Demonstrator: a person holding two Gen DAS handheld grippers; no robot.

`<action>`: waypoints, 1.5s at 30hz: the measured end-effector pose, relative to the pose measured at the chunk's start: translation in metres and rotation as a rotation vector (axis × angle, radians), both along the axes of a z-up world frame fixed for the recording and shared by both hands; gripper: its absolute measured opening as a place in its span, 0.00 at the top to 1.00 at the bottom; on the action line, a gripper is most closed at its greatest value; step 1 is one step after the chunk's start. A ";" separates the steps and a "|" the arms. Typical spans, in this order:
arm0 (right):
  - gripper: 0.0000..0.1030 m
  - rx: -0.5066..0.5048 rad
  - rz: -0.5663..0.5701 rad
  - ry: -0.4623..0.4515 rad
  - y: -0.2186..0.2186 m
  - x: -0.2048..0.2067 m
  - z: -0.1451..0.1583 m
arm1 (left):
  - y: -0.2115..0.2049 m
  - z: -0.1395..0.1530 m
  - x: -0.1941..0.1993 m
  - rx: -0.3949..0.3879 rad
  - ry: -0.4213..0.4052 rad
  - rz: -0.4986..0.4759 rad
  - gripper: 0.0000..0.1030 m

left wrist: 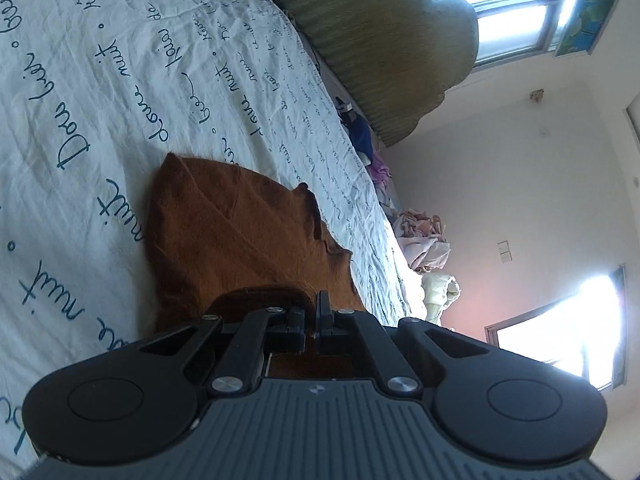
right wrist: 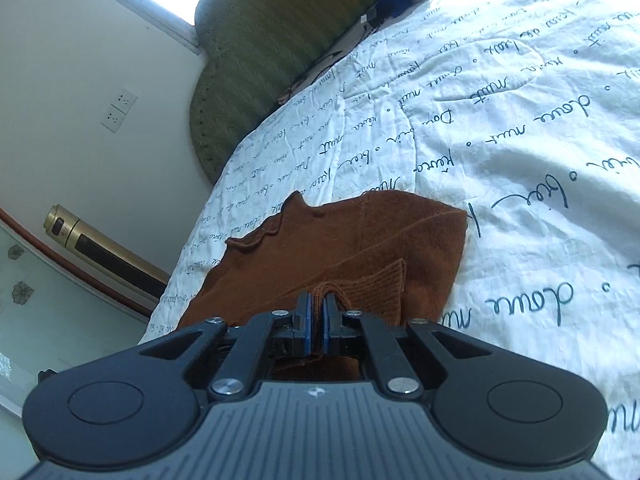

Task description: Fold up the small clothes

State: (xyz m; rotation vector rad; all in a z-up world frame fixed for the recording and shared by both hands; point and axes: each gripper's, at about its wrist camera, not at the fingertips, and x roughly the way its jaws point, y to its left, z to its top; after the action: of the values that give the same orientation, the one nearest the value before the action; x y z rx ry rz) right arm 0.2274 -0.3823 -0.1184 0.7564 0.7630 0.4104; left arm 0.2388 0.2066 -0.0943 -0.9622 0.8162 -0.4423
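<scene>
Rust-brown knit garment lies partly folded on the script-printed bed cover; left gripper and right gripper each pinch an edge, fingers pressed together, fold unfinished.

My own black housing is covering the near edge of the brown garment in both wrist views. The clothes pile past the bed's edge is blurring together. The gold appliance is disappearing behind the quilt.
</scene>
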 end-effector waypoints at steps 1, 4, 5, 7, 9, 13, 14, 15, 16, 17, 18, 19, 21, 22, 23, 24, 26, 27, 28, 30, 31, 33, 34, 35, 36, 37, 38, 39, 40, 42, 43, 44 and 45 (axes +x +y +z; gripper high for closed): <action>0.95 0.000 -0.001 0.008 -0.001 0.007 -0.001 | 0.001 -0.002 0.007 0.006 0.013 0.004 0.97; 0.95 0.029 0.006 0.044 -0.004 0.028 -0.007 | 0.003 -0.010 0.029 0.019 0.052 0.013 0.97; 0.95 0.021 0.008 0.054 -0.004 0.034 -0.008 | 0.003 -0.012 0.034 0.027 0.064 0.018 0.97; 0.95 0.026 0.016 0.073 -0.004 0.048 -0.010 | 0.005 -0.016 0.043 0.027 0.080 0.024 0.97; 0.95 0.019 0.021 0.082 -0.003 0.058 -0.011 | 0.007 -0.019 0.048 0.036 0.096 0.033 0.97; 0.95 0.011 0.046 0.115 0.003 0.081 -0.014 | 0.012 -0.026 0.055 0.024 0.120 0.036 0.97; 0.95 0.009 0.049 0.121 0.003 0.084 -0.015 | 0.014 -0.027 0.057 0.020 0.123 0.038 0.97; 0.95 0.013 0.049 0.127 0.003 0.088 -0.017 | 0.015 -0.027 0.059 0.021 0.127 0.038 0.97; 0.95 0.015 0.050 0.132 0.003 0.091 -0.018 | 0.015 -0.028 0.062 0.027 0.132 0.034 0.97; 0.95 0.008 0.052 0.137 0.004 0.095 -0.020 | 0.016 -0.028 0.064 0.034 0.134 0.035 0.97; 0.95 -0.004 0.066 0.134 0.006 0.099 -0.020 | 0.015 -0.027 0.067 0.038 0.134 0.037 0.97; 0.94 -0.005 0.079 0.133 0.007 0.102 -0.021 | 0.013 -0.028 0.071 0.043 0.134 0.039 0.97; 0.94 0.006 0.052 0.150 0.006 0.107 -0.025 | 0.014 -0.030 0.076 0.044 0.140 0.046 0.97; 0.93 0.006 0.057 0.145 0.005 0.109 -0.026 | 0.015 -0.032 0.079 0.041 0.140 0.053 0.97; 0.93 0.001 0.055 0.151 0.005 0.113 -0.027 | 0.016 -0.033 0.080 0.041 0.142 0.057 0.97; 0.90 -0.010 0.059 0.170 0.006 0.116 -0.028 | 0.016 -0.035 0.081 0.037 0.148 0.056 0.97; 0.83 0.006 0.073 0.181 0.007 0.121 -0.030 | 0.015 -0.032 0.078 0.050 0.122 0.054 0.97; 0.75 0.014 0.077 0.174 0.007 0.120 -0.029 | 0.013 -0.030 0.077 0.066 0.118 0.052 0.97; 0.63 0.020 0.079 0.167 0.006 0.119 -0.028 | 0.013 -0.029 0.078 0.065 0.120 0.050 0.97; 0.36 0.035 0.084 0.125 0.007 0.114 -0.019 | 0.016 -0.027 0.079 0.048 0.114 0.056 0.96; 0.34 0.012 0.087 0.077 0.009 0.109 -0.010 | 0.017 -0.024 0.081 0.057 0.109 0.071 0.96; 0.34 -0.061 0.115 0.018 0.019 0.104 0.004 | 0.021 -0.019 0.083 0.059 0.089 0.073 0.96; 0.34 -0.143 0.144 0.011 0.029 0.105 0.010 | 0.022 -0.018 0.083 0.069 0.097 0.079 0.96; 0.34 -0.239 0.157 0.005 0.038 0.107 0.014 | 0.024 -0.018 0.082 0.073 0.104 0.082 0.96; 0.34 -0.301 0.179 0.008 0.046 0.110 0.015 | 0.026 -0.017 0.080 0.058 0.090 0.083 0.96; 0.34 -0.319 0.220 0.019 0.052 0.115 0.013 | 0.028 -0.016 0.078 0.050 0.086 0.078 0.96; 0.34 -0.317 0.240 0.030 0.054 0.119 0.010 | 0.029 -0.015 0.077 0.044 0.089 0.065 0.96; 0.35 -0.321 0.256 0.036 0.056 0.122 0.005 | 0.030 -0.014 0.076 0.034 0.090 0.045 0.93; 0.35 -0.327 0.267 0.038 0.058 0.124 0.003 | 0.030 -0.012 0.075 0.026 0.080 0.027 0.91; 0.45 -0.328 0.285 0.036 0.061 0.129 -0.002 | 0.026 -0.009 0.075 0.051 0.075 -0.006 0.91; 0.70 -0.335 0.290 0.039 0.062 0.130 -0.003 | 0.021 -0.008 0.078 0.065 0.081 -0.031 0.91; 0.81 -0.351 0.294 0.047 0.065 0.132 -0.004 | 0.017 -0.008 0.079 0.073 0.080 -0.051 0.91; 0.87 -0.368 0.296 0.052 0.066 0.133 -0.006 | 0.012 -0.008 0.082 0.093 0.084 -0.068 0.91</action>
State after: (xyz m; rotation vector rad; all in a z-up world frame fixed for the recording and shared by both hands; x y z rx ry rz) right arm 0.3607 -0.3159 -0.1242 0.3097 0.9721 0.4998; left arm 0.3205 0.2186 -0.1021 -0.8730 0.9404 -0.4212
